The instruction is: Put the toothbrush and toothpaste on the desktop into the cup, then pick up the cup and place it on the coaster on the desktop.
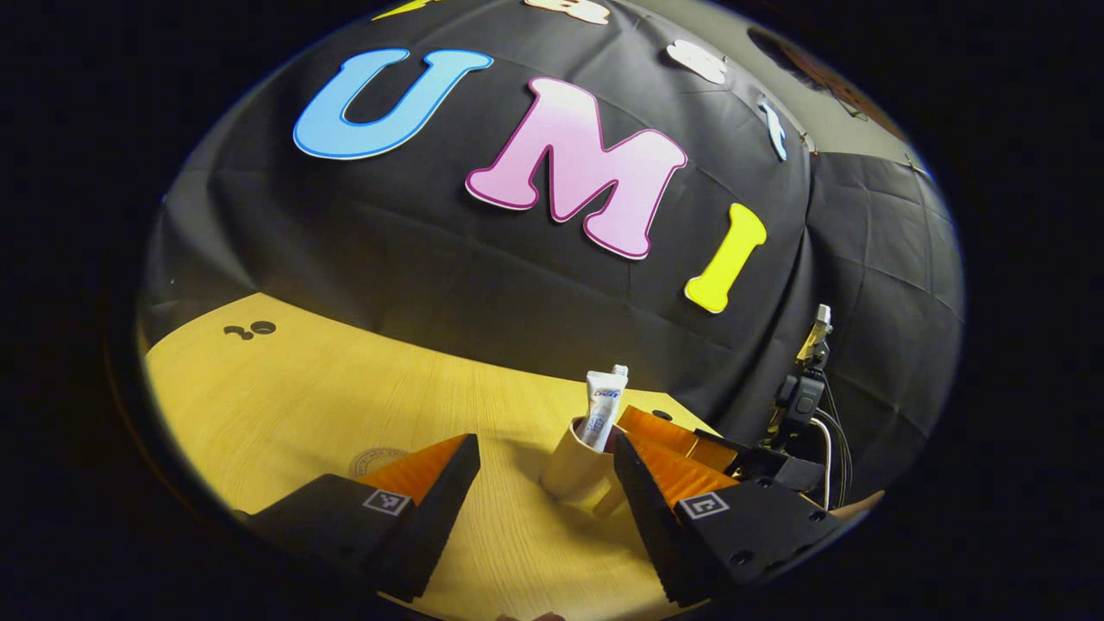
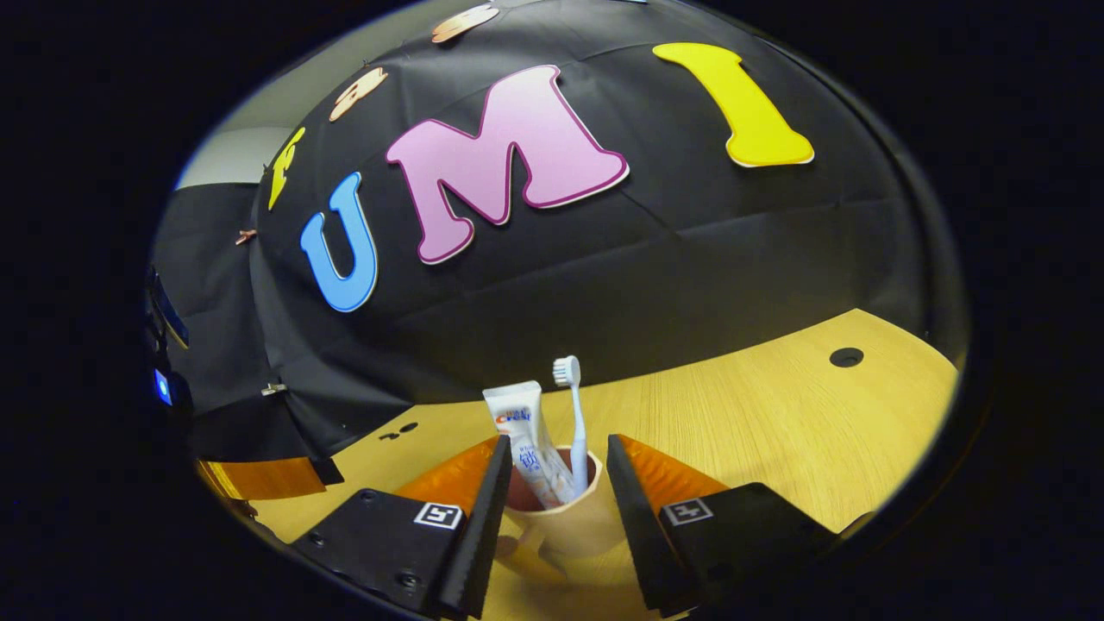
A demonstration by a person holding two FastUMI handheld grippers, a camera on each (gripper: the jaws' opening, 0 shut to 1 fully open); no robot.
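Observation:
A beige cup with a handle holds a white toothpaste tube and a white toothbrush, both standing upright. My right gripper is shut on the cup, one finger against each side just below the rim. I cannot tell whether the cup rests on the wooden desktop or hangs just above it. In the left gripper view the cup and toothpaste tube stand just ahead, with the right gripper's fingers beside them. My left gripper is open and holds nothing. A round coaster lies partly behind its left finger.
The desktop stretches left, with small cable holes near the far left corner and another hole at the right. A black device with cables stands at the right edge by the cloth wall.

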